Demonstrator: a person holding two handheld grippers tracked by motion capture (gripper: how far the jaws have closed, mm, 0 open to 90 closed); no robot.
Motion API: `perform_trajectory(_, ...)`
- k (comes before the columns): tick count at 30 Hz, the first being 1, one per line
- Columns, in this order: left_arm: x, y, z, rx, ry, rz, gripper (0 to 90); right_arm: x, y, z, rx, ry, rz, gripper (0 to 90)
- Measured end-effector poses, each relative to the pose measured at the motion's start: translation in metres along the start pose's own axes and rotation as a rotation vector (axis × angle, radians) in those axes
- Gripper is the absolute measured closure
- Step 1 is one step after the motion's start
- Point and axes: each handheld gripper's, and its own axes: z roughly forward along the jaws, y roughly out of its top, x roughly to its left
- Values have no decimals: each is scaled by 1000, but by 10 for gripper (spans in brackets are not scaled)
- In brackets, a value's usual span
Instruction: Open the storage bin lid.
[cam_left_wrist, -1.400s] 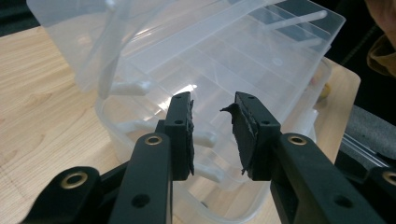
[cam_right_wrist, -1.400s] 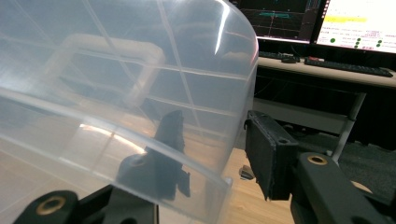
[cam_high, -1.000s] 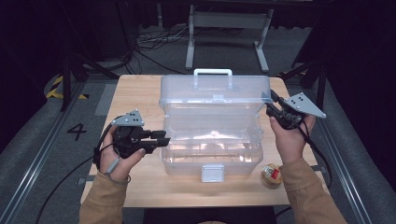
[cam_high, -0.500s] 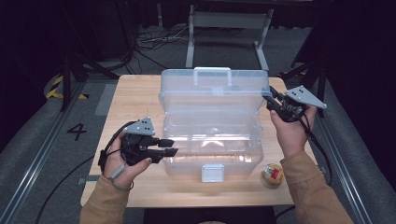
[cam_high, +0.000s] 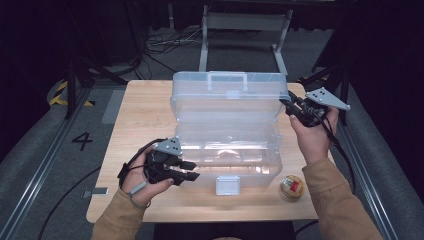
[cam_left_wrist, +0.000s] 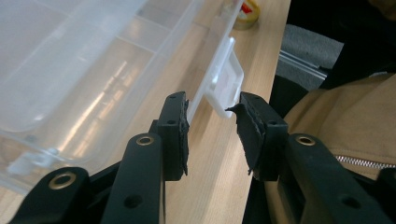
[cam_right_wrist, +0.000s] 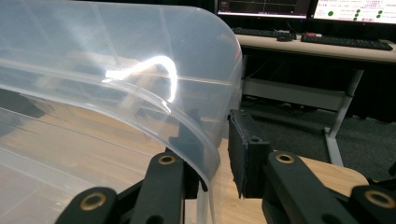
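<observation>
A clear plastic box (cam_high: 225, 155) stands open in the middle of the wooden table (cam_high: 145, 115), its lid (cam_high: 230, 97) raised upright. My right gripper (cam_high: 291, 108) is at the lid's right edge; in the right gripper view the rim of the lid (cam_right_wrist: 140, 93) runs between the jaws of my right gripper (cam_right_wrist: 215, 130), which is shut on it. My left gripper (cam_high: 192, 171) lies at the box's front left corner, pointing right. Its jaws have just been opening. In the left gripper view the white latch (cam_left_wrist: 226, 86) hangs just past the tips of my left gripper (cam_left_wrist: 210, 107), untouched.
A small round yellow-and-red tin (cam_high: 292, 186) sits on the table by the box's front right corner and appears as a tin (cam_left_wrist: 246, 9) in the left gripper view. A metal table frame (cam_high: 245, 30) and cables stand beyond the far edge.
My left gripper has come nearer and lower, from the box's left side to its front left corner. The lid now stands more upright. The right hand has hardly moved.
</observation>
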Motion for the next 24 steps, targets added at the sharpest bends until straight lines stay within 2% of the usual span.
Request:
perform_trajectory(6, 6, -5, 19, 46, -7, -18, 634, 0, 1, 1, 5, 3, 2, 757)
perform_trajectory(8, 8, -6, 22, 40, -26, -13, 647, 0, 1, 1, 5, 3, 2, 757)
perform_trajectory(10, 7, -5, 23, 39, -24, -4, 653, -1, 1, 1, 5, 6, 2, 756)
perform_trajectory(17, 5, -3, 19, 2, 31, 23, 628, -1, 1, 1, 5, 7, 6, 756)
perform_trajectory(19, 7, -3, 22, 15, 54, 22, 625, -1, 1, 1, 5, 9, 8, 755)
perform_trajectory(21, 8, -4, 26, 28, 58, 23, 621, -1, 1, 2, 4, 10, 13, 755)
perform_trajectory(24, 10, -5, 33, 77, 94, 36, 621, -1, 2, 2, 3, 8, 20, 755)
